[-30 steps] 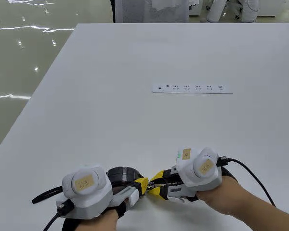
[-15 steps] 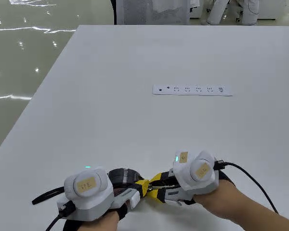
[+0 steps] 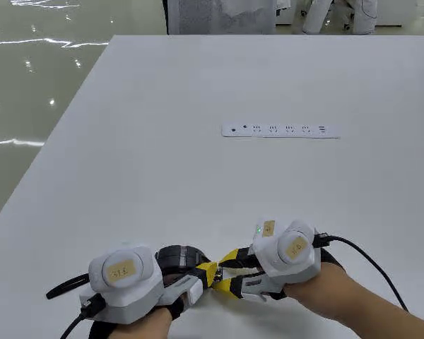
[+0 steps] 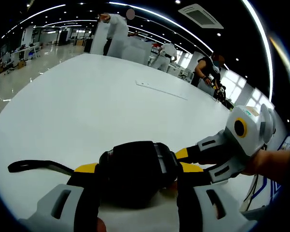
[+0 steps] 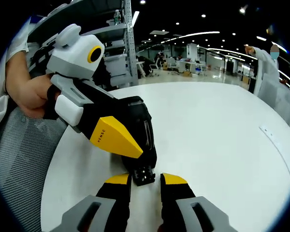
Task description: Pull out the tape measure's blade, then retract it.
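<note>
Tape measure [image 3: 178, 256] lies at near bench [image 3: 198, 162] edge, clamped in left tongs [image 4: 137, 167]; right tongs [image 5: 145, 181] pinch blade tip [image 5: 144, 173]. Blade apparently not yet extended; pull-out and retraction remain

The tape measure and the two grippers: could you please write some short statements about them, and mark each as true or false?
1. The left gripper holds the tape measure between its jaws. True.
2. The blade is drawn far out across the table. False: the right gripper grips the blade tip right beside the case, with almost no blade showing.
3. A white power strip lies on the table beyond both grippers. True.
4. The tape measure's case is yellow. False: the case is black; the yellow parts are the grippers' jaw tips.
</note>
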`<state>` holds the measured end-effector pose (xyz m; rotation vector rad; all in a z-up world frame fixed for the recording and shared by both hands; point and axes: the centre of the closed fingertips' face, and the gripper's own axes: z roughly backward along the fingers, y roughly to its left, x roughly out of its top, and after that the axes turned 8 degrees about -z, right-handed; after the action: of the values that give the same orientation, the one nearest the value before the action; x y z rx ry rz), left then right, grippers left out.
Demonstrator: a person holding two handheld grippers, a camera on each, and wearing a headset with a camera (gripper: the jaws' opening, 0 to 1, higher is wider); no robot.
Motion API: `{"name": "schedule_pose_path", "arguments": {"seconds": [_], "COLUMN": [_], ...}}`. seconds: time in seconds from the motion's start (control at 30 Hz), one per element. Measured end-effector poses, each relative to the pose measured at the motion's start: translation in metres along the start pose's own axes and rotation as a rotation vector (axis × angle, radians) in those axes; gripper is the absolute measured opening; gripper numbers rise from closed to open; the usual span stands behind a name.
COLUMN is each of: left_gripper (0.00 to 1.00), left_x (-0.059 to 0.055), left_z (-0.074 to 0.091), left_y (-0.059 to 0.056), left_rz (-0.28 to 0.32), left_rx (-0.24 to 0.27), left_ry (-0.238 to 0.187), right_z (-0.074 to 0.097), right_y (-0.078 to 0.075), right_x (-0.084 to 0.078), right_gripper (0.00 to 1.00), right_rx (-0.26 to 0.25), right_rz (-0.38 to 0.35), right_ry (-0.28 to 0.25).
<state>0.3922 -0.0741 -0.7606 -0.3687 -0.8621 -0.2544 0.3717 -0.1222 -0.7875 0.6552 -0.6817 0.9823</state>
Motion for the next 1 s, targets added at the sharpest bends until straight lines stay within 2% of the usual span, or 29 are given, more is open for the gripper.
{"name": "schedule_pose_path", "arguments": {"seconds": [0.2, 0.33, 0.6, 0.67, 0.93, 1.0], "left_gripper": [0.61, 0.62, 0.62, 0.62, 0.63, 0.65], "left_x": [0.003, 0.003, 0.006, 0.008, 0.008, 0.006], "left_z": [0.005, 0.007, 0.024, 0.029, 0.051, 0.056], "left_y": [0.002, 0.003, 0.007, 0.009, 0.018, 0.019], "left_rz": [-0.038, -0.040, -0.064, -0.072, -0.119, -0.124], "left_rx": [-0.011, -0.012, -0.029, -0.038, -0.062, -0.076], "left_ry": [-0.009, -0.009, -0.022, -0.031, -0.037, -0.031], "right_z": [0.009, 0.012, 0.035, 0.041, 0.063, 0.069], "right_y": [-0.005, -0.007, -0.002, 0.000, 0.010, 0.011], "right_x": [0.003, 0.003, 0.006, 0.009, 0.008, 0.008], "right_gripper": [0.23, 0.24, 0.28, 0.30, 0.35, 0.38], "right_rx": [-0.016, -0.029, -0.080, -0.089, -0.154, -0.170], "right_rz": [-0.023, -0.023, -0.055, -0.085, -0.091, -0.116], "right_ry": [-0.020, -0.021, -0.062, -0.090, -0.105, -0.113]}}
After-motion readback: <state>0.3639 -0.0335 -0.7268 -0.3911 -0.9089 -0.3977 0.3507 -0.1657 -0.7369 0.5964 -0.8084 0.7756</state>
